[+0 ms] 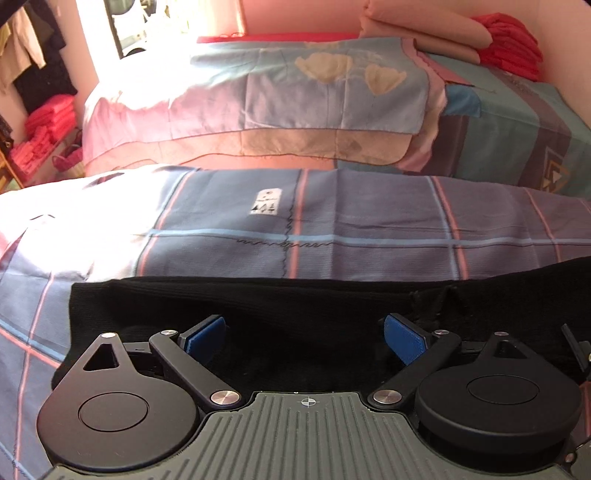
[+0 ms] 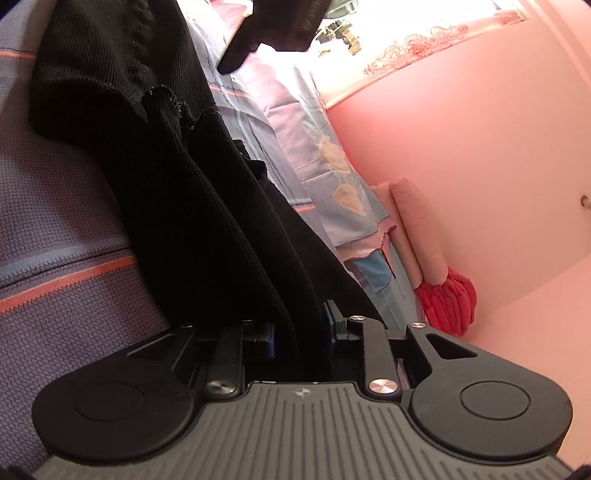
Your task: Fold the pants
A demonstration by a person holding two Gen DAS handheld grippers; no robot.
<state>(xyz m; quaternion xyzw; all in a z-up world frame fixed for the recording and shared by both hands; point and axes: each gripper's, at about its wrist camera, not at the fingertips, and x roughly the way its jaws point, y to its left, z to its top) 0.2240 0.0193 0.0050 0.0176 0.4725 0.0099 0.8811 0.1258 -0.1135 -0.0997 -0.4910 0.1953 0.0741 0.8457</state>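
Note:
The black knit pants [image 1: 295, 306] lie on a blue plaid bedsheet [image 1: 369, 225], stretched across the near part of the left wrist view. My left gripper [image 1: 304, 339] is open, its blue pads [image 1: 207, 338] spread wide just above the pants fabric. In the right wrist view the pants [image 2: 184, 192] run away from the camera in folds. My right gripper [image 2: 300, 336] is shut on a bunch of the pants' cloth, which fills the gap between its blue pads [image 2: 327, 325].
A second bed with a blue and pink flowered cover [image 1: 295, 92] stands beyond. Folded pink bedding [image 1: 424, 29] and red cloth [image 1: 509, 44] lie at its far right. Clothes hang at far left [image 1: 33, 59]. A pink wall [image 2: 461, 147] is at the right.

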